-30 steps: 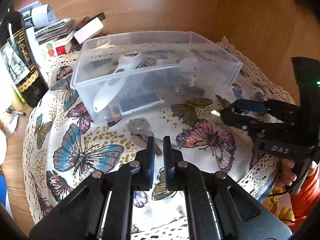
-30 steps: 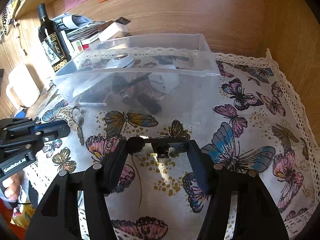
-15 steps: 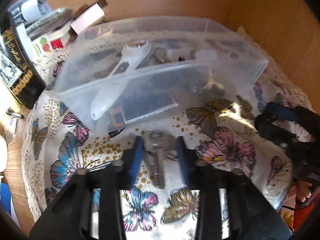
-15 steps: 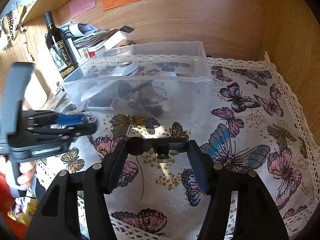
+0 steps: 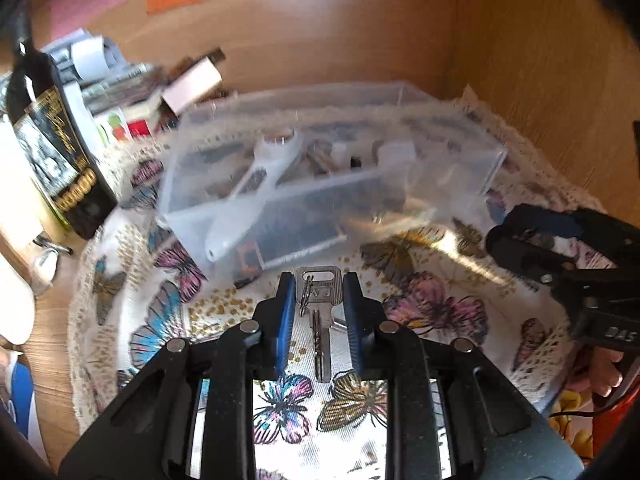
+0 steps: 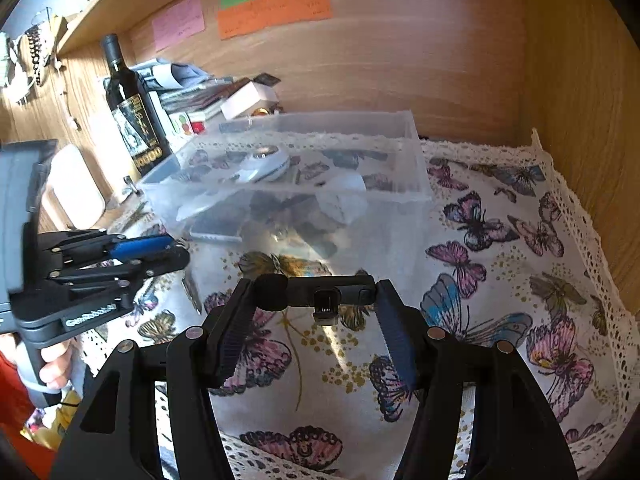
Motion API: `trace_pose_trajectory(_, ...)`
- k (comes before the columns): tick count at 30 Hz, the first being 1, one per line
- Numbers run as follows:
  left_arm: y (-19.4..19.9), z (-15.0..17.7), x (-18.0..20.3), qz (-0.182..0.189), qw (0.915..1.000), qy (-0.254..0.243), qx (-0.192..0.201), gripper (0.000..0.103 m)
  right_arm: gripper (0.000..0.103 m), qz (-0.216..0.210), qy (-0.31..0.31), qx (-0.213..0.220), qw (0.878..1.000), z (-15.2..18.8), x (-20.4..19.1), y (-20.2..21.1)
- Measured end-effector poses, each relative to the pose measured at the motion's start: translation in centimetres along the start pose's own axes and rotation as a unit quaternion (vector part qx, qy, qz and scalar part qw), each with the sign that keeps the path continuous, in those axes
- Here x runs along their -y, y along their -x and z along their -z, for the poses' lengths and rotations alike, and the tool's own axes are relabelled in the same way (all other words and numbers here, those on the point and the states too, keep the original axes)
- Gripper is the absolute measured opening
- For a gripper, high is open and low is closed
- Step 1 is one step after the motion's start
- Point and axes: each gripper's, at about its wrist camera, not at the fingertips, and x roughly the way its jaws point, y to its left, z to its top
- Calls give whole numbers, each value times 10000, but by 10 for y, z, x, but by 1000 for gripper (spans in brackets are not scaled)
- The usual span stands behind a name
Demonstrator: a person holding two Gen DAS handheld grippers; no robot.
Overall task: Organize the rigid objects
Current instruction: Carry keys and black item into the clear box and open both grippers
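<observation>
The left gripper is clasping a silver key by its head, seen only from the left wrist. The right gripper is holding a black cable plug over the butterfly cloth. Behind it, a clear bin is holding gadgets.

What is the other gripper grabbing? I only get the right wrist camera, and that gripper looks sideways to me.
Observer: A silver key. In the left wrist view, the left gripper has the key's flat head squeezed between its blue pads.
Operator: Is it only one key?
Observer: A thin wire ring hangs through the head. I cannot tell whether another key hides behind it.
</observation>
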Motion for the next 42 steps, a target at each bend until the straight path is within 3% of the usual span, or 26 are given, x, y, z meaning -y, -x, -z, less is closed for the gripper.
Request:
trace_pose_trajectory(11, 56, -34, -11, 70, 9960, 187, 873, 23, 58, 39, -35, 550, 9985, -25, -4, 21)
trace_pose_trajectory(22, 65, -73, -31, 9, 9906, 399, 1307, 23, 58, 106, -50, 1020, 9947, -69, 2, 23)
trace_pose_trajectory(29, 35, -83, -40, 90, 9927, 556, 1065, 23, 58, 96, -23, 925, 9957, -84, 4, 2)
trace_pose_trajectory(42, -35, -69, -38, 118, 9985, 485, 215, 23, 58, 130, 12, 191, 9997, -81, 5, -62)
